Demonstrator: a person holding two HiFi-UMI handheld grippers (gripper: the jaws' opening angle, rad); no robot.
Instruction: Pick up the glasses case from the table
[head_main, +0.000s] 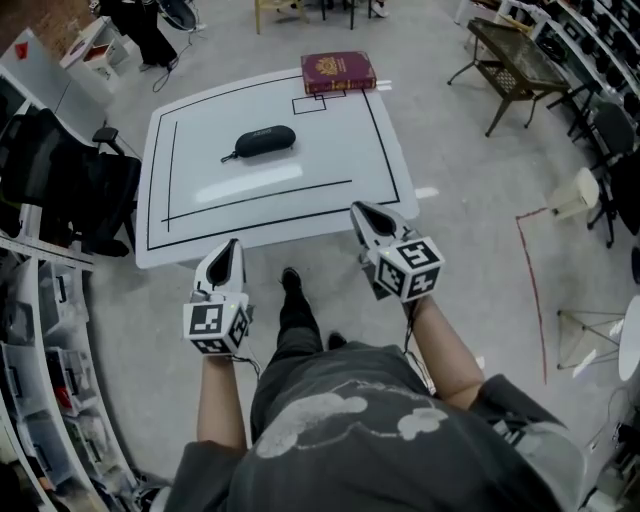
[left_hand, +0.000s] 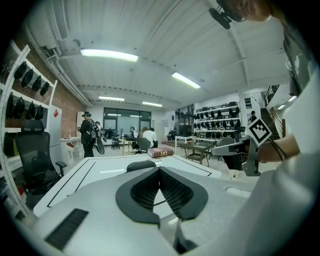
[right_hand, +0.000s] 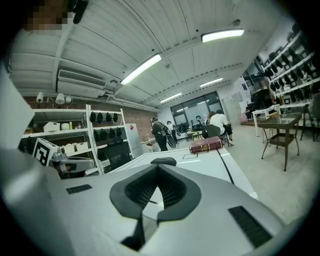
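Observation:
The black glasses case (head_main: 258, 141) lies on the white table (head_main: 330, 160), in its far left part, inside the black outline. Both grippers hover at the table's near edge, well short of the case. My left gripper (head_main: 234, 244) is shut and empty, just off the near left edge. My right gripper (head_main: 358, 208) is shut and empty too, its tip over the near right edge. In the left gripper view the case (left_hand: 140, 165) shows just above the closed gripper (left_hand: 159, 170). The right gripper view has the case (right_hand: 163, 161) straight beyond the closed gripper (right_hand: 158, 168).
A maroon book (head_main: 338, 72) lies on the table's far edge. A black office chair (head_main: 70, 185) stands at the table's left, with shelving (head_main: 45, 370) along that side. A dark bench (head_main: 515, 62) and chairs stand at the right. People (left_hand: 88, 134) are far behind the table.

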